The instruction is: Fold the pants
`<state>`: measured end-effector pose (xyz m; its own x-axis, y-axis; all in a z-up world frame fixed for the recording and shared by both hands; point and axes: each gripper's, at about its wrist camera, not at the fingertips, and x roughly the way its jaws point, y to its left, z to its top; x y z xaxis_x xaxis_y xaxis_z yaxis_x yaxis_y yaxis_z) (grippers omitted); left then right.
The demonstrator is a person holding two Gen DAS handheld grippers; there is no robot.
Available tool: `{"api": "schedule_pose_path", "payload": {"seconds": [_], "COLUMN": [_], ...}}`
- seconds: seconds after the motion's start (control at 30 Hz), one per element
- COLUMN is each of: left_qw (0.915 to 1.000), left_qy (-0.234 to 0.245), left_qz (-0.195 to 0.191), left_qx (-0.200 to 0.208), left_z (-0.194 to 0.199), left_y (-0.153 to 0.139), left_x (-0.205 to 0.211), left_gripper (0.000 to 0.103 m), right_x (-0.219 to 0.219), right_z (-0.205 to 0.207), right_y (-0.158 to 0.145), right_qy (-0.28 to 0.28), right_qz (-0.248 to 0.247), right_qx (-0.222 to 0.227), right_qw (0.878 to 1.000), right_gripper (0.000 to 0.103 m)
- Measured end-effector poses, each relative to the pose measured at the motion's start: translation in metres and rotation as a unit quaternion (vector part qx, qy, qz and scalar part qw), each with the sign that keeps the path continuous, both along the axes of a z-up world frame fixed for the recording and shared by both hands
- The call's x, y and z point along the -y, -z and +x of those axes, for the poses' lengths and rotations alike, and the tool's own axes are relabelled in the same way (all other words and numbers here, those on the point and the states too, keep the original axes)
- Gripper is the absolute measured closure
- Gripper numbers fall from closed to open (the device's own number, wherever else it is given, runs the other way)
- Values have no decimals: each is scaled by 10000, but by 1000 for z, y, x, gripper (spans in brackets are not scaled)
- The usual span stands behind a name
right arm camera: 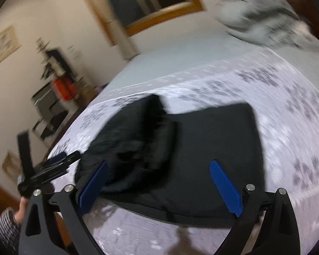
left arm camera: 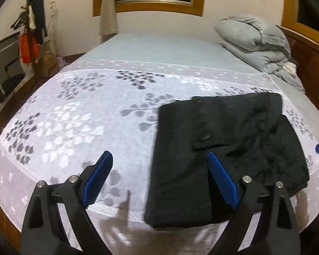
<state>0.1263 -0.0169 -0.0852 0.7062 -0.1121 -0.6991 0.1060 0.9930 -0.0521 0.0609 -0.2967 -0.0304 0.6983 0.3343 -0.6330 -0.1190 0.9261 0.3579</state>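
We see black pants (left arm camera: 223,148) folded into a thick stack near the bed's (left arm camera: 138,48) front right corner, on a leaf-patterned cover (left arm camera: 74,116). Our left gripper (left arm camera: 160,159) hangs above them with its blue pads wide apart, holding nothing. Our right gripper (right arm camera: 159,167) is likewise spread and empty over the stack. The left view alone sharply shows the grey duvet (left arm camera: 257,40) piled at the far right corner. The blurred right view alone shows a striped sleeve (right arm camera: 7,227) at the bed's left edge.
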Motion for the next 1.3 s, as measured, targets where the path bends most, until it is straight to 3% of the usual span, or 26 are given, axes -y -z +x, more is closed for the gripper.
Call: {"api": "schedule_pose_path", "payload": {"seconds": [0.1,0.23,0.33,0.47,0.63,0.73,0.77,0.8,0.9,1.13,1.3], "left_qw": [10000,9999,9999,9994,9989,9987,9986,9985,9984,9979,9979], "left_qy": [-79,-109,-125,-174,-229,-233,-223,-212,-165,-39,164], "left_qz": [13,-38,-49,-166,-193,-237,-251,-256,-224,-298,-236], "left_qx": [42,17,-86,-245,-348,-379,-410,-440,-494,-565,-577], "left_z": [-4,-6,-5,-1,3,4,5,5,6,5,4], "left_y": [-1,0,5,14,20,21,22,22,26,26,29], "left_x": [-11,-25,-32,-42,-47,-47,-47,-46,-42,-30,-12], "left_gripper": [13,13,12,11,11,10,9,9,9,8,8], "right_x": [-36,-71,-76,-70,-60,-62,-63,-62,-53,-29,-17], "right_z": [7,15,21,32,38,41,40,38,36,22,19], "right_y": [-7,-4,3,16,25,26,24,23,22,18,36], "right_qy": [-435,-950,-971,-927,-912,-980,-1024,-1037,-1044,-892,-660], "right_qz": [-488,-939,-900,-830,-632,-670,-704,-712,-540,-445,-310], "right_qx": [187,195,18,-373,-498,-501,-433,-391,-385,-371,-685], "right_qw": [9977,9908,9912,9915,9926,9917,9913,9913,9923,9943,9950], "right_gripper": [8,21,28,51,53,60,65,79,90,93,92]}}
